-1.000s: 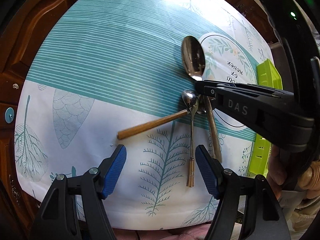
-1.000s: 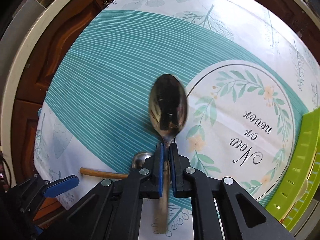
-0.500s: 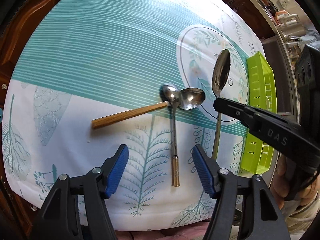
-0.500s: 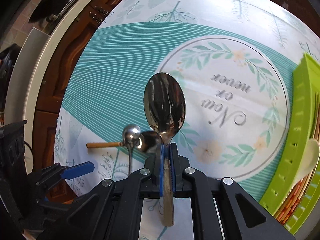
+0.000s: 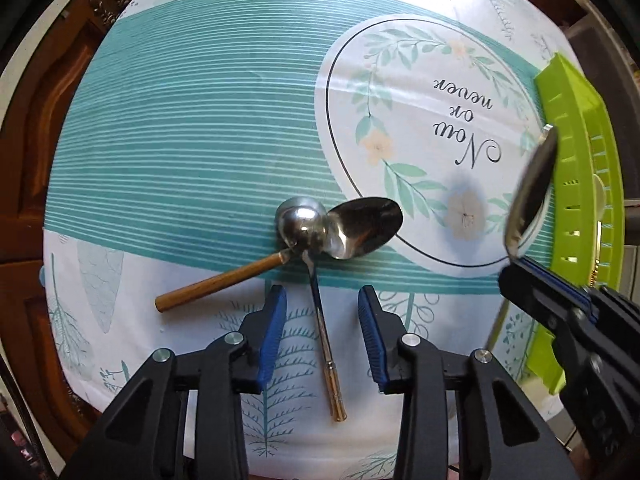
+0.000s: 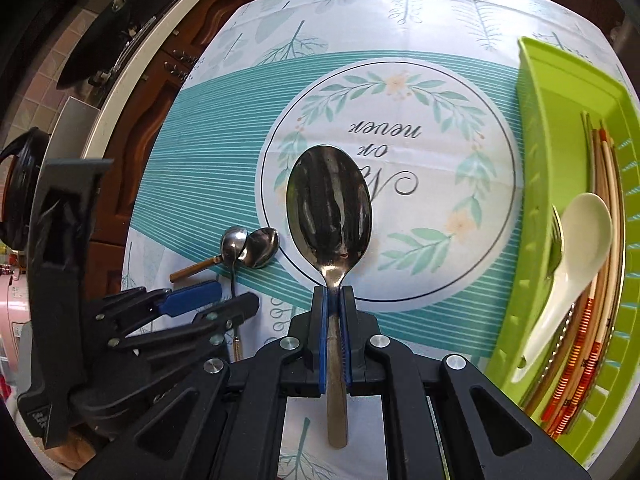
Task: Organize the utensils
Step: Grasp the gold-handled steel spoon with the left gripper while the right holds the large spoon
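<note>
Three spoons out, more utensils in the tray

Large steel spoon (image 6: 329, 216) lifted, bowl up, above the cloth; small metal spoon (image 5: 316, 276) crossing wooden-handled spoon (image 5: 340, 228), bowls touching; white spoon (image 6: 568, 256) and chopsticks (image 6: 600, 280) lying in green tray (image 6: 536, 168).

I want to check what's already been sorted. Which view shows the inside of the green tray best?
The right wrist view: the green tray lies open, showing a white spoon and chopsticks. The left wrist view catches only its outer wall, contents mostly hidden.

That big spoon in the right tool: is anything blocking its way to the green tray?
Nothing visible does. The big spoon is clamped in the right tool, and only bare tablecloth lies between it and the green tray.
</note>
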Demonstrator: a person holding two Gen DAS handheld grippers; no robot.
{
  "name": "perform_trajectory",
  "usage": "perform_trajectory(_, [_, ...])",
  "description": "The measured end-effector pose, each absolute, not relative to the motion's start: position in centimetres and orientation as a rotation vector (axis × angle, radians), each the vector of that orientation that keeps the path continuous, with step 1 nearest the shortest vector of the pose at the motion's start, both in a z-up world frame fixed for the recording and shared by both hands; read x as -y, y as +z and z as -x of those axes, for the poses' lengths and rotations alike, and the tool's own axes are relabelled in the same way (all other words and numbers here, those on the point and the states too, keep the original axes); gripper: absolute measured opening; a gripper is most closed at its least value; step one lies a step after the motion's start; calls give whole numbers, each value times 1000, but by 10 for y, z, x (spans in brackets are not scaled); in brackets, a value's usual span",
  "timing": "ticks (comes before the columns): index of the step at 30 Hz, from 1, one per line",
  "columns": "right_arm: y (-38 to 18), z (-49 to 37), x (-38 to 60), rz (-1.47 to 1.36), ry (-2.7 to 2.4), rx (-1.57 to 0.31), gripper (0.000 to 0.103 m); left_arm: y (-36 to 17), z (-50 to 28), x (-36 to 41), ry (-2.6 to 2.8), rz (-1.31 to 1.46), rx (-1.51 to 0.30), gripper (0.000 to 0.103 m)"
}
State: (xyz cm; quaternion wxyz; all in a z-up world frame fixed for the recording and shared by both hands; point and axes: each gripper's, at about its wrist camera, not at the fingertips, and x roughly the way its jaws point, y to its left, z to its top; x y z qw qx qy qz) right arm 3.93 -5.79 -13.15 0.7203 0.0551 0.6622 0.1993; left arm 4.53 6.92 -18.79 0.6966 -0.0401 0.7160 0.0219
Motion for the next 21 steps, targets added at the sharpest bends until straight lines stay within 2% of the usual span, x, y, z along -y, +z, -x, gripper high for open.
perform_trajectory(4, [-128, -34, 69, -145, 443, -1453, 5, -190, -56, -59, 79, 77, -1618, 29])
perform_trajectory(5, [-127, -34, 70, -149, 445, -1451, 5, -190, -57, -57, 72, 72, -1623, 21])
perform_trajectory(6, [-126, -33, 73, -157, 445, -1449, 5, -189, -58, -55, 64, 65, -1624, 2])
perform_trajectory(21, [-122, -34, 81, -213, 496, -1422, 5, -180, -34, -83, -36, 211, -1632, 1])
